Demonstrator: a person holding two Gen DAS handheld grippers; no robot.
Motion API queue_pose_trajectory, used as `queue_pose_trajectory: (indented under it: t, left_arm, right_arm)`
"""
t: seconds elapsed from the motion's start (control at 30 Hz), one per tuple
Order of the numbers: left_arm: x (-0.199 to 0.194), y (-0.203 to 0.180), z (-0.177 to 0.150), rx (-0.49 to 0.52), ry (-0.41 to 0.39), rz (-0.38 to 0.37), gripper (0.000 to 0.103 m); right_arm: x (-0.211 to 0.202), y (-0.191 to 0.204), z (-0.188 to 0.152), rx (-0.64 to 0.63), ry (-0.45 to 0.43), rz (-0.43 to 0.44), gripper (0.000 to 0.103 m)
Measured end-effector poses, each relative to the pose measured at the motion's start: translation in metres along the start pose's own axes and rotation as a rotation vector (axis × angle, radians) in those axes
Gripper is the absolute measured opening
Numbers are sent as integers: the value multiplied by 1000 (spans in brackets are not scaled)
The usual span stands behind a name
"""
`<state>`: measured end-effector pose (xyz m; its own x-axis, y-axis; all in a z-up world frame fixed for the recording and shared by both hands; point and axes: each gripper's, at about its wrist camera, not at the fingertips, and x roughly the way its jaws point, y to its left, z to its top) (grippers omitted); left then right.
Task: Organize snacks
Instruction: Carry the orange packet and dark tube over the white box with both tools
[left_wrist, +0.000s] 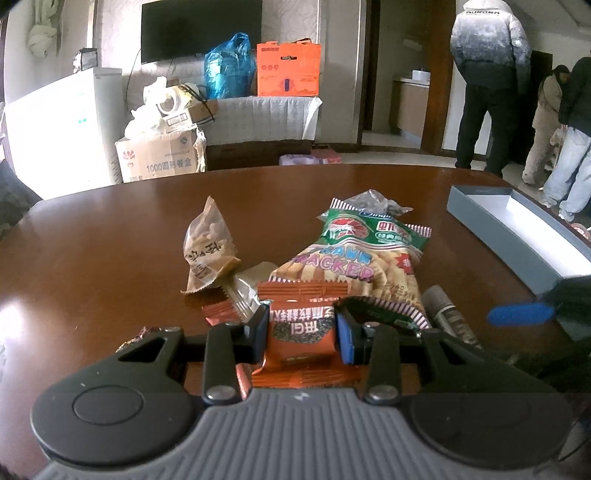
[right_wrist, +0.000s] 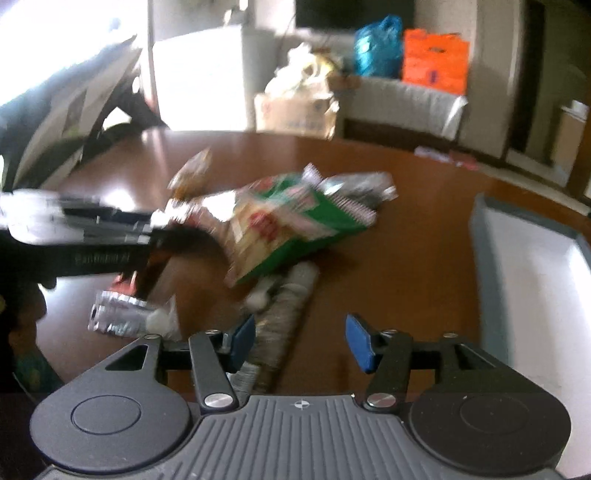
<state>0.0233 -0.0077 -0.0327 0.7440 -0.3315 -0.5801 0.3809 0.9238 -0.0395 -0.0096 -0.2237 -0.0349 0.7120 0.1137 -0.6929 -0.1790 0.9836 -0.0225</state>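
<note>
My left gripper (left_wrist: 301, 334) is shut on an orange snack packet (left_wrist: 301, 332) at the near side of a snack pile on the brown table (left_wrist: 110, 240). The pile holds a green prawn cracker bag (left_wrist: 354, 258), a tan snack bag (left_wrist: 207, 251), a silver packet (left_wrist: 243, 291) and a grey tube-shaped pack (left_wrist: 448, 317). My right gripper (right_wrist: 301, 343) is open and empty, just above the grey tube pack (right_wrist: 284, 321), with the cracker bag (right_wrist: 280, 229) beyond it. The left gripper shows at the left in the blurred right wrist view (right_wrist: 92, 243).
A grey open box with a white inside (left_wrist: 517, 225) lies on the table at the right; it also shows in the right wrist view (right_wrist: 528, 280). Cardboard boxes (left_wrist: 159, 158), a white appliance (left_wrist: 62, 125) and several standing people (left_wrist: 487, 85) are beyond the table.
</note>
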Motion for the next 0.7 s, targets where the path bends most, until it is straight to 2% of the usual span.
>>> queue_pose_trajectory:
  t: [0.03, 0.1, 0.17, 0.3, 0.43, 0.53, 0.7]
  left_arm:
    - [0, 0, 0, 1, -3, 1, 36]
    - [0, 1, -1, 2, -6, -4, 36]
    - [0, 2, -1, 9, -2, -6, 36]
    - [-3, 2, 0, 4, -10, -8, 36]
    - [-10, 3, 4, -15, -34, -20, 36]
    - [-17, -1, 8, -13, -54, -31, 36]
    - [-24, -19, 19, 28, -78, -53, 36]
  right_arm:
    - [6, 6, 1, -22, 20, 7, 51]
    - [9, 15, 2, -73, 30, 0, 31]
    - [8, 18, 2, -99, 41, -7, 26]
    - [-4, 12, -4, -104, 34, -35, 25]
    - [-24, -9, -3, -28, -34, -46, 25]
    - [-32, -20, 1, 29, -72, -23, 25]
    - [-42, -24, 9, 35, -114, 10, 25]
